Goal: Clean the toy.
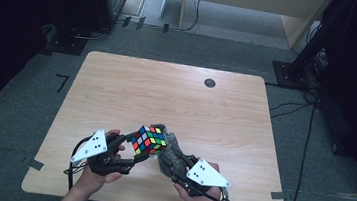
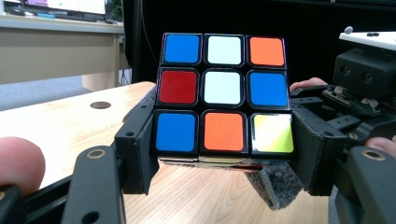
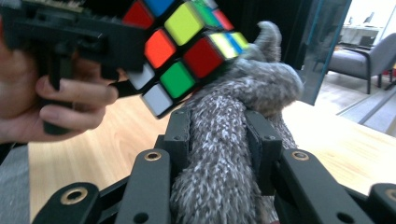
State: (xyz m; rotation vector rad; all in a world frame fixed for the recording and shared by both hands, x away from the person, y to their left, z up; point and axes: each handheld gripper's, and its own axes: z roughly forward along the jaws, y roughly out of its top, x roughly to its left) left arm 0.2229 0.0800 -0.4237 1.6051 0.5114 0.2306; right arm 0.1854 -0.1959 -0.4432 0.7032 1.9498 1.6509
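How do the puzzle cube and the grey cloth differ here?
The puzzle cube is hard, glossy and many-coloured; the grey cloth is soft, fuzzy and plain grey. The cube keeps square edges; the cloth is bunched. Both are clamped, the cube in the left claw, the cloth in the right claw.

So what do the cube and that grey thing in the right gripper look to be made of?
Cube: glossy hard plastic by its look, black frame, coloured tiles catching glare. Grey cloth: soft fuzzy fabric, probably microfibre or chenille; its matte pile bunches between the right gripper's jaws.
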